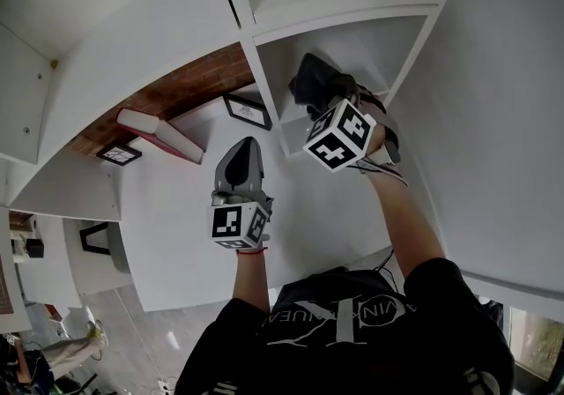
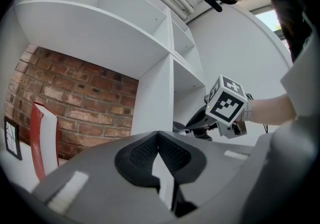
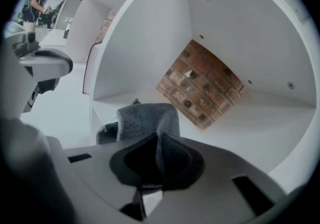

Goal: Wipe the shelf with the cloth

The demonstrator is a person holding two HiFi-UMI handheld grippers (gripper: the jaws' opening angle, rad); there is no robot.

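Cloth (image 3: 146, 120) pinched by right hand-held gripper (image 3: 157, 139), lower edge apparently hidden.

I hold two grippers, one in each hand: the left gripper (image 1: 245, 146) and the right gripper (image 1: 329, 93). Each carries one marker cube, so two in all, one on the left (image 1: 238, 224) and one on the right (image 1: 341, 134). There is one grey cloth (image 1: 308, 78). One white shelf unit (image 1: 344, 5) stands ahead against one brick wall (image 1: 189, 85). At the far left I count two black-framed pictures, one nearer the shelf divider (image 1: 247, 109) and one further left (image 1: 119, 153), with one red-and-white book (image 1: 159, 131) between them
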